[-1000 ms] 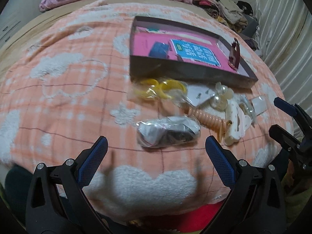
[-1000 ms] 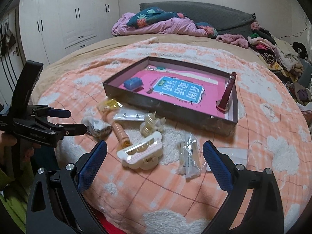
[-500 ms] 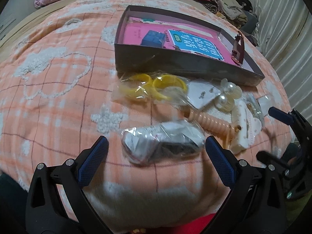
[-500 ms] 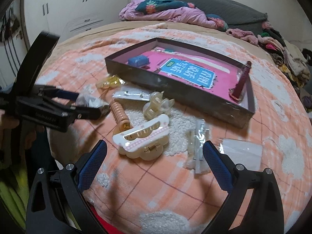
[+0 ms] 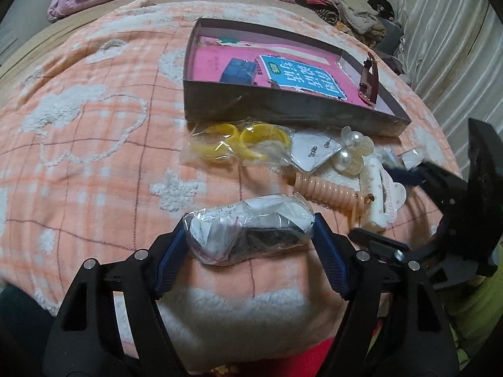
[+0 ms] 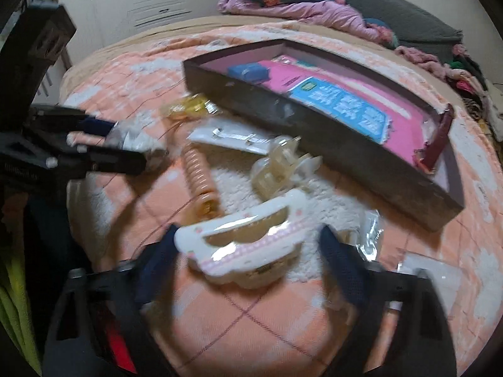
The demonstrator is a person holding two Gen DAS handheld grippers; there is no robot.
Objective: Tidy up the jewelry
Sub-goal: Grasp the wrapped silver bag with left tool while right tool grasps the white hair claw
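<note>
both grippers have come down onto the pile and their jaws have just been closing. left gripper (image 5: 250,242) now has the clear plastic bag (image 5: 248,231) between its blue pads; the pads touch the bag at both ends, so i judge it is held, at about half opening. right gripper (image 6: 248,256) has the white hair clip (image 6: 242,248) between its jaws at a similar width; the left pad touches the clip's end, but on the right side there seems to be a small gap, and the picture is blurred, so i cannot tell if it grips. this means, i think, that two pick-ups begin together, and both items lie on the orange blanket (image 5: 94,157), not yet lifted.

just beside them lie the peach spiral hair tie (image 5: 327,191), a pearl clip (image 5: 350,154), an earring card (image 5: 314,150) and yellow rings in a bag (image 5: 239,141).

behind these stands the dark shallow box (image 5: 283,106). inside it are a pink sheet with a blue label (image 5: 301,75), a small blue box (image 5: 239,69), and a dark red clip (image 5: 369,78) that leans at its right wall.
</note>
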